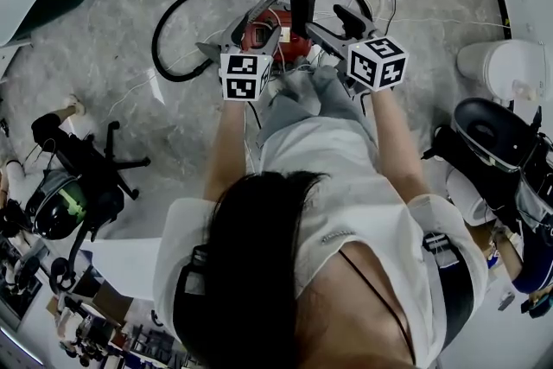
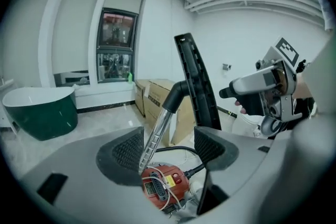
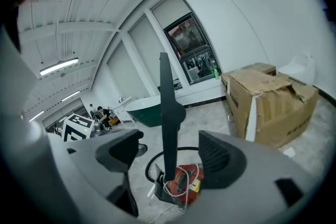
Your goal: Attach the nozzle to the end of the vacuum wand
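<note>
Over the grey floor (image 1: 104, 47), the person holds both tongs up around a vacuum wand (image 2: 156, 134). Its chrome tube runs tilted between the widely spread jaws of the left tongs (image 2: 168, 147) — close to the left pad, not clamped. The black nozzle (image 3: 167, 107) rises edge-on between the jaws of the right tongs (image 3: 170, 152), which gape too — a gap shows on either side. A black elbow (image 2: 176, 93) joins nozzle and wand above the red vacuum body (image 2: 163, 186).

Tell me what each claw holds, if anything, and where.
Nothing is clamped. The left claw is open around the metal wand; the right claw is open around the black nozzle.
</note>
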`<state>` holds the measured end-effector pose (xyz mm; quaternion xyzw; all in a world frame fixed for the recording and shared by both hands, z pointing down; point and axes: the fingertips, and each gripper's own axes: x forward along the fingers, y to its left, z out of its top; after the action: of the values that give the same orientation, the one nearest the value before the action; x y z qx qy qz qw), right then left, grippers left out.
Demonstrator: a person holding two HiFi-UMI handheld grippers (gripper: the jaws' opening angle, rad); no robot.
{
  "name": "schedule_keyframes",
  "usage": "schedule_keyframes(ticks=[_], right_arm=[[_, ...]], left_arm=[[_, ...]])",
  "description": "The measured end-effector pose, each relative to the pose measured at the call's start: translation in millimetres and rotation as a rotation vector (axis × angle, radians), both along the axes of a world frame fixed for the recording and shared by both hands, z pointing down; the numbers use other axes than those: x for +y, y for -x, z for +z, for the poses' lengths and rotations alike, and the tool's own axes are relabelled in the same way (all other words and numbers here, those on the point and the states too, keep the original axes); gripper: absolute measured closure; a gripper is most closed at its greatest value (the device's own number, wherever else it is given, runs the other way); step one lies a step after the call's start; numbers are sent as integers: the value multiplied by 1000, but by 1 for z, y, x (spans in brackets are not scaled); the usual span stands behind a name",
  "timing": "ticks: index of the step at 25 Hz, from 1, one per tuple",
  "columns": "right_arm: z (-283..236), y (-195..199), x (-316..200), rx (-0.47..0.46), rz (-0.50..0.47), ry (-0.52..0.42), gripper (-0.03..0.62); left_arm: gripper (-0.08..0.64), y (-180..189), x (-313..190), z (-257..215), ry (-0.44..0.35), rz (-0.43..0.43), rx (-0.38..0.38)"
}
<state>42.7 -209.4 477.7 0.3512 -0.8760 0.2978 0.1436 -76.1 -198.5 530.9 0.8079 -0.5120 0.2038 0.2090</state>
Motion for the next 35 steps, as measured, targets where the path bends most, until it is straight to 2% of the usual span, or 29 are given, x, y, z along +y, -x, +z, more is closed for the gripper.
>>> schedule_keyframes(ticks=[3,7,9,13,18,20,22,26,28,31,33,35], right_arm=[[-5,2,3,-21,10,1,221],[-18,5,7,-32,24,-40,222],[-23,7,9,-41,27,-54,222],[-28,7,15,-63,37,-34,222],[-41,19,24,-86,7,-57,223],[-45,22,26,-56,-7,-86,223],[-46,24,28,-32,-14,-101,223],[-50,29,36,-57,-18,-89,224],[-51,33,37,-26,-24,-115,224],[-51,34,41,25,-13,-151,232],[-52,31,41,53,21,-175,279],[-55,24,38,76,66,-197,425]], left_arm=[[262,-2,3,-14,-17,4,50],[266,-11,14,-37,-18,63,204],[267,-11,19,-49,-37,76,235],[267,-13,30,-63,-71,108,182],[267,-18,45,-78,-67,164,189],[267,-19,49,-83,-73,170,175],[265,-12,51,-87,-89,125,162],[267,1,59,-90,-94,31,139],[272,5,62,-92,-100,-4,128],[328,8,64,-94,-116,-53,129],[333,8,63,-96,-123,-67,129],[339,7,61,-98,-133,-78,126]])
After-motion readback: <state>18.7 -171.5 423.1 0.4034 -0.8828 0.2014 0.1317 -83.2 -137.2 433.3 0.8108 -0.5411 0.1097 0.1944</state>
